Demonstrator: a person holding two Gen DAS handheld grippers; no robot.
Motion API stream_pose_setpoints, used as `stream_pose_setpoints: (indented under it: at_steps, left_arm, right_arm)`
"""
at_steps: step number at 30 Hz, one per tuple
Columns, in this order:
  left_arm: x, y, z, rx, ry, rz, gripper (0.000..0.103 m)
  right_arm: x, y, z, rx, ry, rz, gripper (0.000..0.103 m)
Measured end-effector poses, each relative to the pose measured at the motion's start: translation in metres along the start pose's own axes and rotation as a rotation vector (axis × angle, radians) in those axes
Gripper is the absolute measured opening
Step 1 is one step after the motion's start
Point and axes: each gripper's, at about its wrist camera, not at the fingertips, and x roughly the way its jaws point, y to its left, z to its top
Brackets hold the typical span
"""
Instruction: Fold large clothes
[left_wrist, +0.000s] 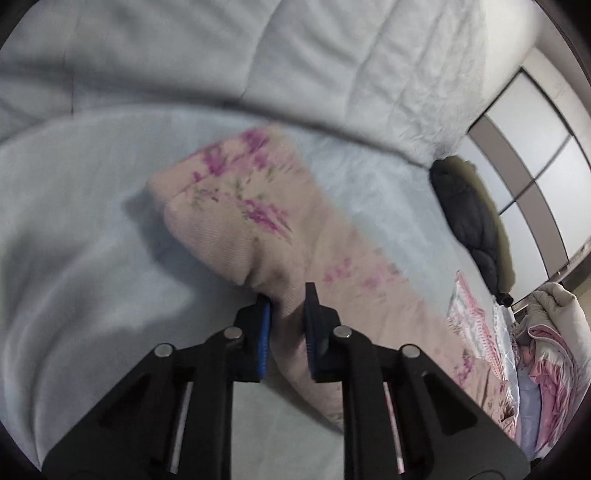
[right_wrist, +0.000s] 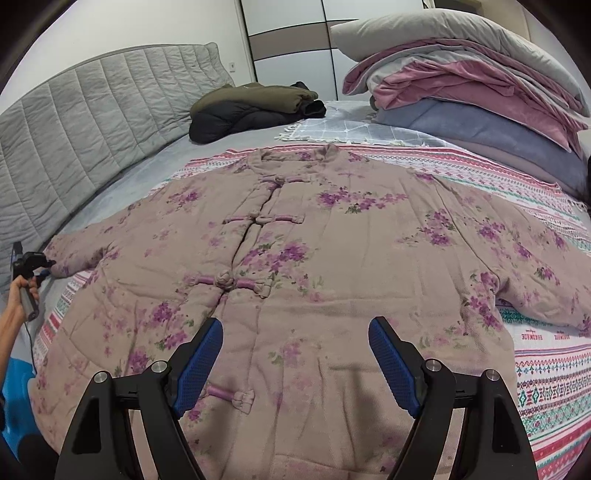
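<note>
at far left the left gripper is pinched tight on the cuff of the padded jacket, its blue ribbed pads pressing the soft quilted sleeve, which bulges just ahead of the claw. the jacket is dusty pink cotton with purple flower sprigs and knotted cloth fastenings, spread flat, front up, on a striped patterned blanket. the right gripper hovers spread wide over the hem, nothing between its blue textured pads. beyond it lie a dark puffy coat, then stacked folded bedding at right; a grey quilted headboard stands to the left.
</note>
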Motion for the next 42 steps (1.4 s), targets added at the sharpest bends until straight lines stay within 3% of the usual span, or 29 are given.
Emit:
stream_pose_setpoints:
  at_steps: [4, 8, 11, 16, 21, 25, 34, 36, 38, 39, 42]
  left_arm:
    - [-0.042, -0.05, 0.007, 0.126, -0.101, -0.076, 0.015]
    - [-0.093, -0.113, 0.006, 0.228, -0.176, -0.216, 0.014]
    - [-0.121, -0.153, -0.001, 0.293, -0.19, -0.306, 0.014]
    - [-0.148, -0.232, -0.031, 0.397, -0.149, -0.446, 0.014]
    - [-0.154, -0.298, -0.084, 0.469, -0.058, -0.573, 0.014]
    - [-0.149, -0.332, -0.135, 0.543, 0.015, -0.634, 0.014]
    - [-0.11, -0.372, -0.271, 0.663, 0.306, -0.73, 0.014]
    - [-0.095, -0.375, -0.303, 0.721, 0.384, -0.729, 0.019]
    - [-0.088, -0.373, -0.33, 0.791, 0.462, -0.71, 0.038]
    - [-0.088, -0.371, -0.338, 0.823, 0.494, -0.7, 0.042]
    - [-0.104, -0.363, -0.342, 0.89, 0.464, -0.666, 0.055]
  right_arm:
    - [-0.002, -0.008, 0.002, 0.03, -0.008, 0.003, 0.082]
    - [-0.001, -0.012, 0.005, 0.04, -0.016, -0.005, 0.082]
    - [0.0, -0.017, 0.008, 0.049, -0.025, -0.022, 0.082]
    - [0.001, -0.025, 0.013, 0.076, -0.033, -0.011, 0.082]
    - [0.005, -0.03, 0.016, 0.103, -0.034, 0.002, 0.082]
    - [0.006, -0.032, 0.018, 0.119, -0.038, 0.009, 0.082]
    - [0.009, -0.041, 0.02, 0.154, -0.034, 0.013, 0.082]
    - [0.01, -0.046, 0.021, 0.17, -0.031, 0.012, 0.082]
    - [0.011, -0.051, 0.02, 0.193, -0.029, 0.015, 0.082]
    - [0.013, -0.054, 0.021, 0.208, -0.025, 0.021, 0.082]
    - [0.018, -0.061, 0.02, 0.253, -0.013, 0.049, 0.082]
